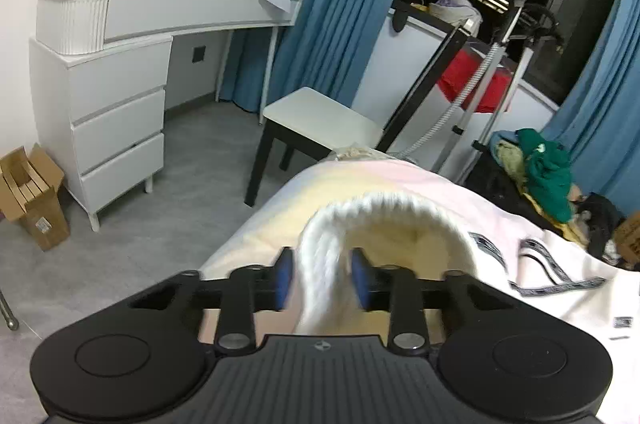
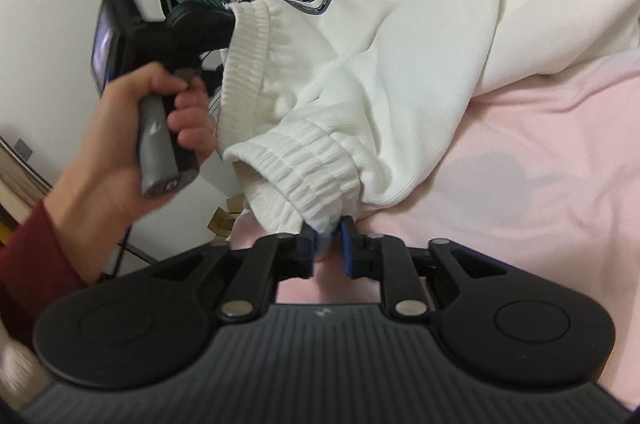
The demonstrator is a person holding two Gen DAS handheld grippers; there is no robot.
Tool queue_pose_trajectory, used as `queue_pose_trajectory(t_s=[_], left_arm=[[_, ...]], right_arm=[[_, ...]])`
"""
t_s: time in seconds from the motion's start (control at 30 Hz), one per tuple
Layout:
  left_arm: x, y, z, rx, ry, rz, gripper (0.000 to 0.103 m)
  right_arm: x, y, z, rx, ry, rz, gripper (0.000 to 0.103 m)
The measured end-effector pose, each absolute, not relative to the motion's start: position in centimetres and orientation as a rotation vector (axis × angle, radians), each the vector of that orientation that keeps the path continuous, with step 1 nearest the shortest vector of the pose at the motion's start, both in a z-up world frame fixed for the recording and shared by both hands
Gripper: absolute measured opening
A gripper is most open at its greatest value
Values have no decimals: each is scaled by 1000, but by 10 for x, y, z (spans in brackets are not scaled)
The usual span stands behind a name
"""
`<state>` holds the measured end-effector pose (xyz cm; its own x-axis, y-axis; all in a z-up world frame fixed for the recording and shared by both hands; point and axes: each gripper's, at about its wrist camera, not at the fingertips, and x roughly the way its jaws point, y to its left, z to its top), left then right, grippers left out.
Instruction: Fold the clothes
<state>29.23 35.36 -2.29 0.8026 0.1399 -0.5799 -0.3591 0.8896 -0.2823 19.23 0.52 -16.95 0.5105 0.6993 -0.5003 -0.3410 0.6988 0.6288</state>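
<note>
A white garment point(image 2: 400, 76) with a ribbed elastic hem and grey printed trim lies on a pink bed cover point(image 2: 540, 184). My left gripper point(image 1: 322, 278) is shut on the ribbed white hem point(image 1: 384, 220), which arches up in front of it. In the right wrist view the left gripper point(image 2: 230, 24) holds one end of the hem, lifted above the bed edge. My right gripper point(image 2: 326, 244) is shut on the other end of the ribbed hem point(image 2: 304, 168), low over the pink cover.
A white dresser point(image 1: 116, 96) with bottles stands at the left, a white stool point(image 1: 320, 120) beyond the bed. A pile of clothes point(image 1: 548, 168) lies at the right, a cardboard box point(image 1: 32, 192) on the grey floor. Blue curtains point(image 1: 340, 4) hang behind.
</note>
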Motion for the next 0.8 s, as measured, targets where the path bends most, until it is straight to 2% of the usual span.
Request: queue_pose_trajectory(t_s=[0.03, 0.07, 0.13, 0.33, 0.43, 0.57, 0.8], left_arm=[[281, 346, -19, -383, 575, 267, 64], [269, 337, -14, -369, 567, 259, 67], [245, 320, -5, -341, 552, 242, 73], [174, 268, 23, -257, 506, 191, 81], [141, 237, 35, -219, 485, 155, 88], [107, 177, 46, -183, 462, 71, 93], [82, 87, 35, -119, 413, -13, 101]], right_arm=[[189, 3, -167, 477, 814, 655, 50], [181, 2, -163, 463, 802, 647, 69], [169, -2, -157, 440, 778, 635, 85], [147, -32, -133, 396, 685, 612, 83], [135, -60, -107, 357, 606, 589, 83], [126, -105, -72, 286, 504, 534, 83], [129, -182, -51, 183, 443, 400, 83]])
